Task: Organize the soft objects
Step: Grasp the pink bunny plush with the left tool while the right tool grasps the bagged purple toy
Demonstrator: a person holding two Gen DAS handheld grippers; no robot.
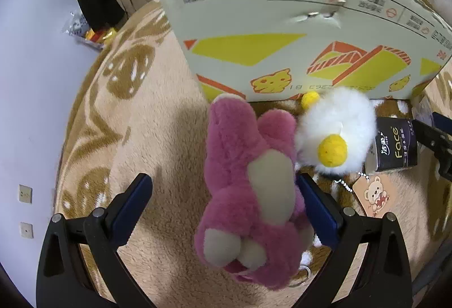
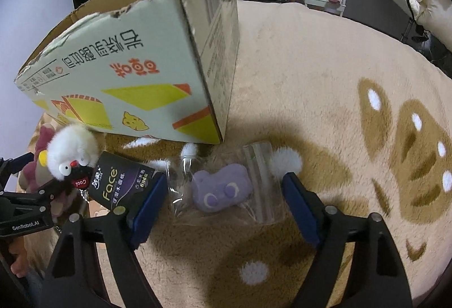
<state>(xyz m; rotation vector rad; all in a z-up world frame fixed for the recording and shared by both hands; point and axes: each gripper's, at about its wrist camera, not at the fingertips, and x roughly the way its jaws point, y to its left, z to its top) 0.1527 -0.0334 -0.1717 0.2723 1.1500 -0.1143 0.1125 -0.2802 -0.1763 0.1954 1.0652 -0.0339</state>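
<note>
While both grippers gape, pink plush (image 1: 248, 189) sits between left gripper (image 1: 223, 195).

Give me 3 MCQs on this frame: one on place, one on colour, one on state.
1. Where is the white fluffy toy?
A. inside the cardboard box
B. on the rug beside the pink plush bear
C. in the right gripper

2. What colour is the small plush in the clear zip bag?
A. purple
B. green
C. red

3. How is the left gripper?
A. shut on the tissue pack
B. out of view
C. open around the pink plush bear

Answers:
1 B: it lies on the rug in front of the cardboard box, against the pink plush bear.
2 A: purple shows through the plastic.
3 C: its fingers stand wide apart either side of the bear.
</note>
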